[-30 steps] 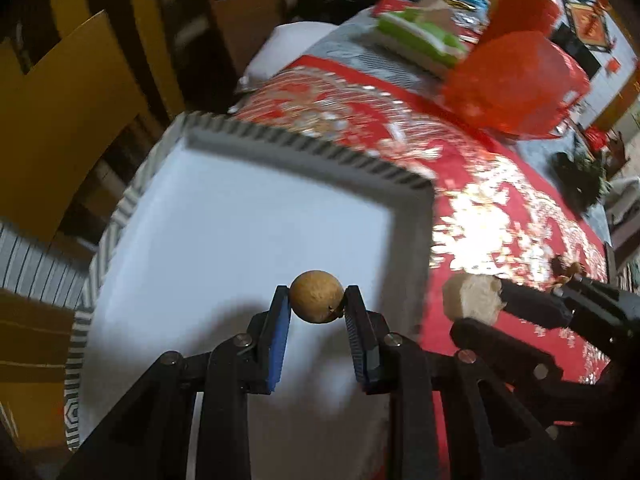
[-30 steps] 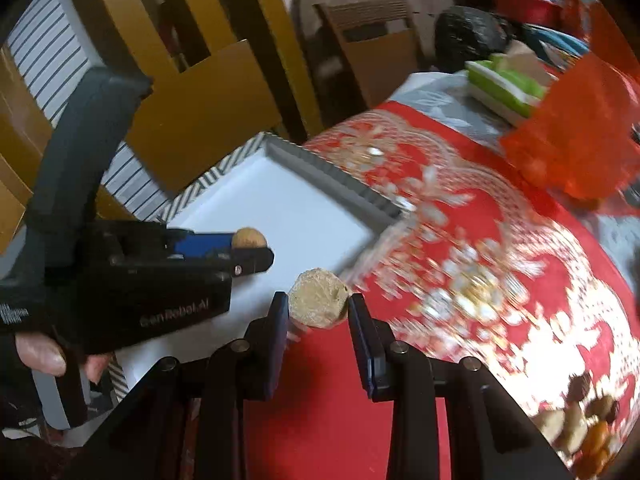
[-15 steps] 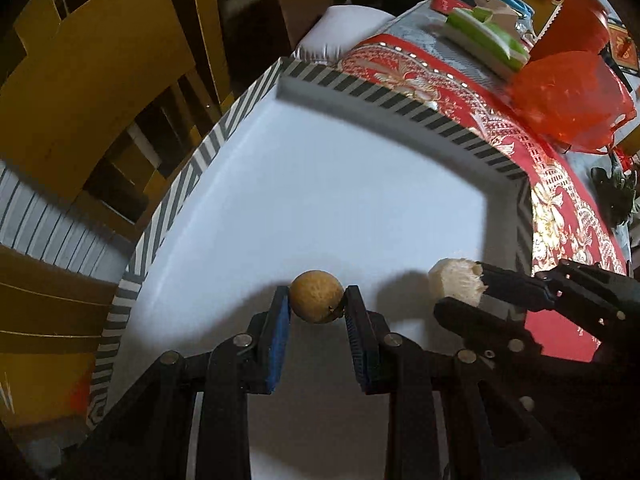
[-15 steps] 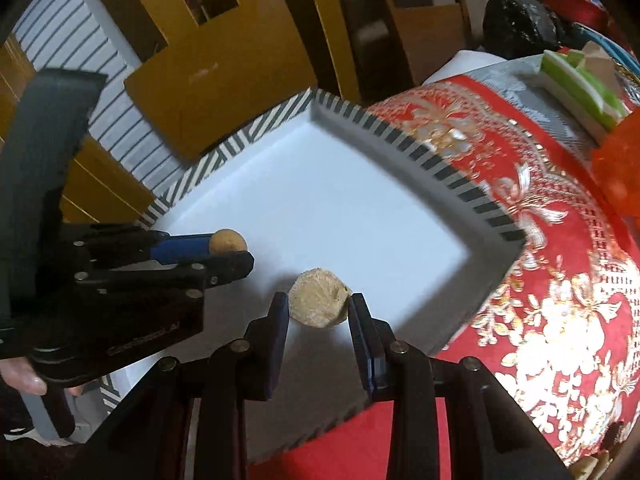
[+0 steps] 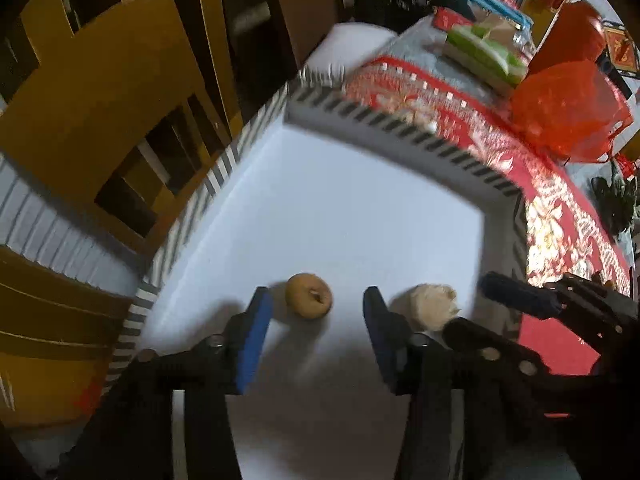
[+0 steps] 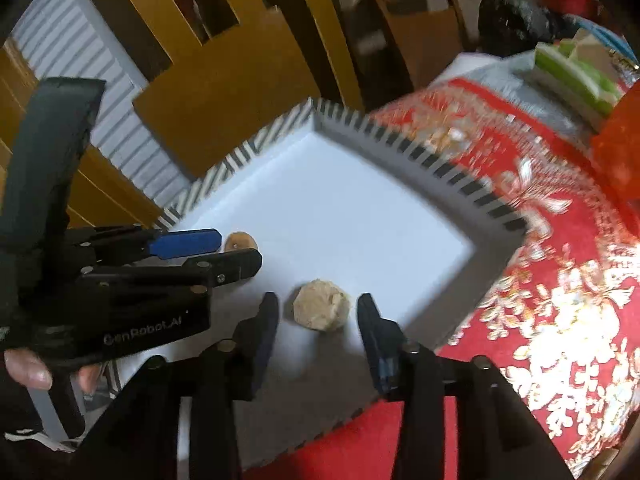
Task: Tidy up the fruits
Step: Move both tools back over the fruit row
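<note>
White tray (image 5: pixel 360 208) with striped rim, set at the table (image 5: pixel 560 216) corner; chair (image 5: pixel 100 92) backs close beyond the rim's far-left edge, red cloth along the right. Tray floor mostly bare ahead of both tools, rim walls well clear of the fingers.

Half a second ago both fruits pinched tight; now both let go and resting on the tray floor.

Left tool (image 5: pixel 318 312) opening, jaws moderately wide, longan (image 5: pixel 309 295) lying between the blue pads (image 5: pixel 254 336), nearer the left one, touching neither. Right tool (image 6: pixel 318 318) opening likewise, pale peeled fruit (image 6: pixel 322 311) on the tray between its fingers, gaps on both sides. The two fruits near each other, apart, the longan left of the pale one. Left tool just beside the right, a hand (image 6: pixel 28 368) gripping its handle.
</note>
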`<state>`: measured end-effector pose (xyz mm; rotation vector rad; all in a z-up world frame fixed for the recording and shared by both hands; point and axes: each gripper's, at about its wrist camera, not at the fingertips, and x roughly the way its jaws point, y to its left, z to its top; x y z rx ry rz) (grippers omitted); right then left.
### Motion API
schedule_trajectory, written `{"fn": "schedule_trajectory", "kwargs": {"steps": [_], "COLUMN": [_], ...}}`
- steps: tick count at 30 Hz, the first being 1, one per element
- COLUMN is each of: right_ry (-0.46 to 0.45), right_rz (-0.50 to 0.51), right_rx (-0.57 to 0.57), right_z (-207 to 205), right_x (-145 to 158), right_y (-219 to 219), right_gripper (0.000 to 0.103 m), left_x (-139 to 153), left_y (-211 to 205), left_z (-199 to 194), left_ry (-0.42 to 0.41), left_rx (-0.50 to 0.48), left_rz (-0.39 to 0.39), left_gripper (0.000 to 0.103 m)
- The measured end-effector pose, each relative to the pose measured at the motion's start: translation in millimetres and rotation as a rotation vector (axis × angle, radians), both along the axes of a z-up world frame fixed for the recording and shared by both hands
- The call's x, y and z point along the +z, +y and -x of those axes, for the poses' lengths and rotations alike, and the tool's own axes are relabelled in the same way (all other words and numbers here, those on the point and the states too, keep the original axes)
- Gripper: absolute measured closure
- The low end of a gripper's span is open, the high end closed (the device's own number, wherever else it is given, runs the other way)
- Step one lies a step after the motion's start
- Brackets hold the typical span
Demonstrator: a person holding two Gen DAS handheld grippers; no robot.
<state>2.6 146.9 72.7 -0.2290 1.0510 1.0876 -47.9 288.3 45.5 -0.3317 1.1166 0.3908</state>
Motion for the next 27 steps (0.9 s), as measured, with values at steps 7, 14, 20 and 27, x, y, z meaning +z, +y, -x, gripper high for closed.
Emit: {"fn": "schedule_trajectory", "kwargs": {"steps": [7,14,20,27], "right_ry": [-0.242,-0.443,-0.467,-0.472], "right_rz": [-0.279,-0.506,-0.538,-0.564], "right_rx": [-0.188,-0.365,-0.457,-0.56], "right_z": [8,16,13,14], "right_x": [73,149,191,201], "right_y": [-79,-165,-216,-283], "right_gripper": [0.011,0.0,0.0,0.0], "left_x": [51,96,121,128], "left_y": [-27,-70,-115,-173], "left_z": [5,-9,-20,-36], "left_ry": [-0.15,-0.244,-0.28,-0.304], "left_rx": [-0.045,-0.125,-0.189,-0.278], "left_rz": [-0.087,-0.097,-0.102,-0.087], "left_gripper": [0.034,0.03,0.03,0.026]}}
